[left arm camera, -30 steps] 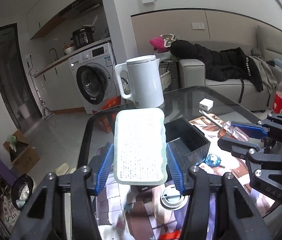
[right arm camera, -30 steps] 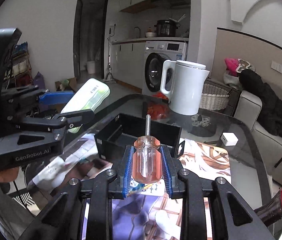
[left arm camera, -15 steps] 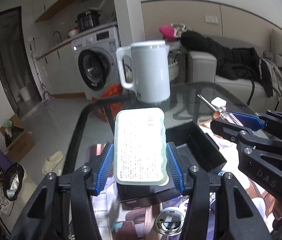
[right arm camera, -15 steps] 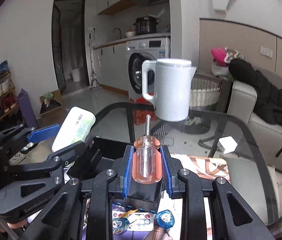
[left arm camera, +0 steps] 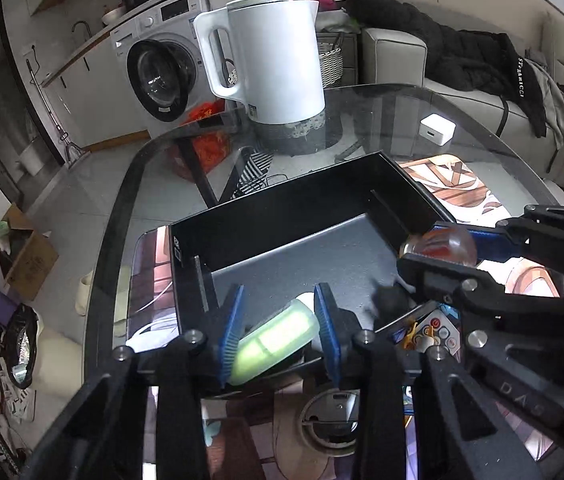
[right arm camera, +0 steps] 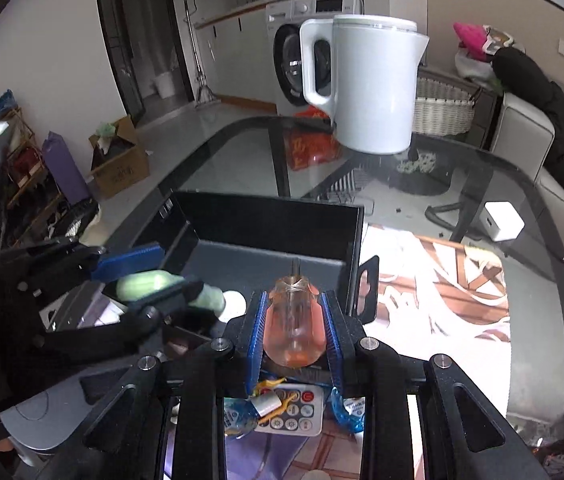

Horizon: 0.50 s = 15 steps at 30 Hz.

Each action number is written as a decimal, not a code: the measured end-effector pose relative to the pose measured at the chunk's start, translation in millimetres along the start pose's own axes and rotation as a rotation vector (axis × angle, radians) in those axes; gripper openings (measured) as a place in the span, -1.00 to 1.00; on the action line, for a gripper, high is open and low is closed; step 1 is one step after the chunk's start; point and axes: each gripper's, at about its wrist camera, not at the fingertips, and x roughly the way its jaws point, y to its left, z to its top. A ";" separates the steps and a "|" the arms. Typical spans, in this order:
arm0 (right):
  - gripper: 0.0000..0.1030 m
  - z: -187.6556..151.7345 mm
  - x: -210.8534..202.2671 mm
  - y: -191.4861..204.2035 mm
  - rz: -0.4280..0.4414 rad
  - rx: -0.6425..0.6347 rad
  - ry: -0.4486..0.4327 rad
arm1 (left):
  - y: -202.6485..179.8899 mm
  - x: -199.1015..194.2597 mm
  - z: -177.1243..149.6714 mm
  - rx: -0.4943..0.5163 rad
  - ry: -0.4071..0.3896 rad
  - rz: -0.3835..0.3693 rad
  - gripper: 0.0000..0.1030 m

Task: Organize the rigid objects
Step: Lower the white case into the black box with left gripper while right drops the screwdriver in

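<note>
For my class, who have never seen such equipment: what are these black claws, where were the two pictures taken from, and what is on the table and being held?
They are two hand-held grippers, each with a fisheye camera looking along its fingers. The left gripper, its jaws closing, has a pale green plastic case between its pads, low over the black open tray. The right gripper is shut on a clear orange-handled screwdriver. On the glass table also stand a white electric kettle and a small white cube.
</note>
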 end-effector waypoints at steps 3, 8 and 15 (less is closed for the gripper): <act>-0.48 -3.4 2.8 4.4 -0.014 -0.023 0.008 | 1.1 0.5 -1.0 0.003 0.004 0.004 -0.33; -0.47 -5.9 2.5 5.4 -0.018 -0.018 0.015 | 2.5 -3.8 -4.0 0.021 -0.024 0.049 -0.03; -0.30 -7.1 -3.8 4.2 -0.016 -0.023 -0.009 | 12.7 -15.8 -6.8 0.011 -0.063 0.045 0.14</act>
